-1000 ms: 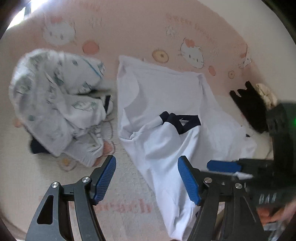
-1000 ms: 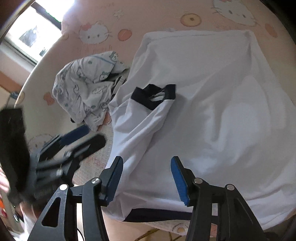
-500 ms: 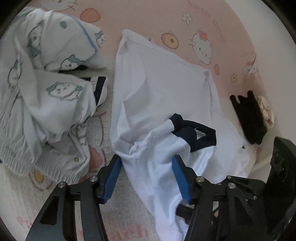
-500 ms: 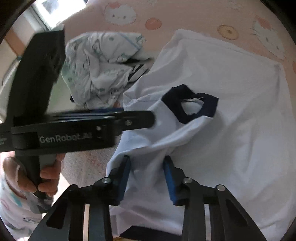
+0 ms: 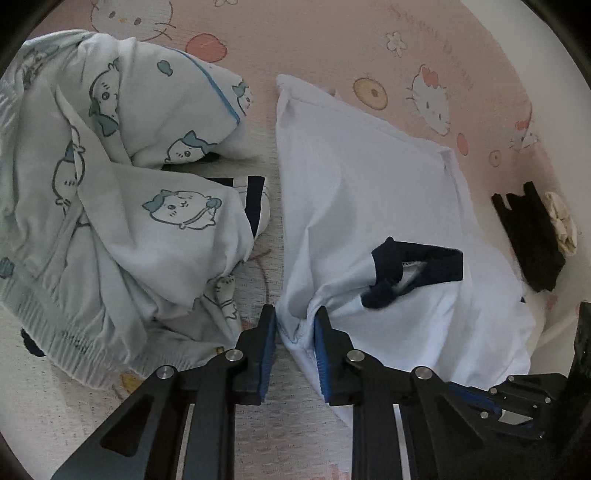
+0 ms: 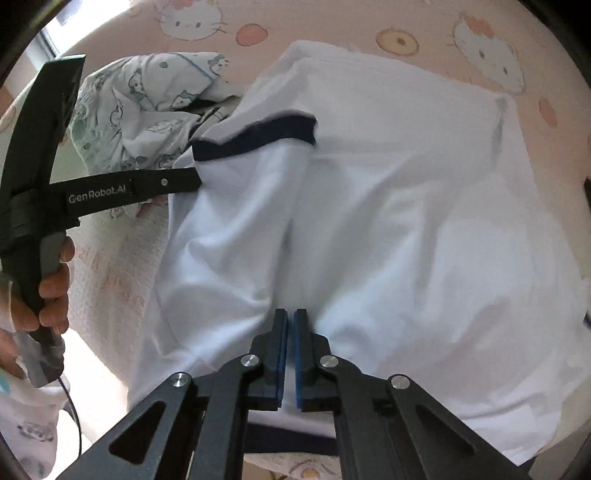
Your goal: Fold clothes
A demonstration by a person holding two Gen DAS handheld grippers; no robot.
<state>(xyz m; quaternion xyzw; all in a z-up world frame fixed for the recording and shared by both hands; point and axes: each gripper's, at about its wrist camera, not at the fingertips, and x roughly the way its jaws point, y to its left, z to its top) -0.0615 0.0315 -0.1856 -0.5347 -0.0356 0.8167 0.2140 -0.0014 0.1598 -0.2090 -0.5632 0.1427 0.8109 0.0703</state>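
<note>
Both tongs have dropped and narrowed: your left tongs [image 5: 294,317] are closing around the white shirt [image 5: 369,192], right tongs [image 6: 290,319] pinch it. Lift evenly, keeping fabric taut.

Surface: a pink woven bed sheet [image 5: 314,44] printed with white cartoon cat faces [image 5: 432,99] and orange round motifs [image 5: 370,93]. It extends ahead of and to both sides of the left gripper [image 5: 295,317], whose jaws are closing with cloth between them.

A flat black item [image 5: 528,236] lies on the sheet well to that gripper's right. A crumpled cream item [image 5: 561,221] touches its far side; the material of both is indeterminate.

A bright window [image 6: 48,33] shows far ahead and left of the right gripper [image 6: 290,317].
</note>
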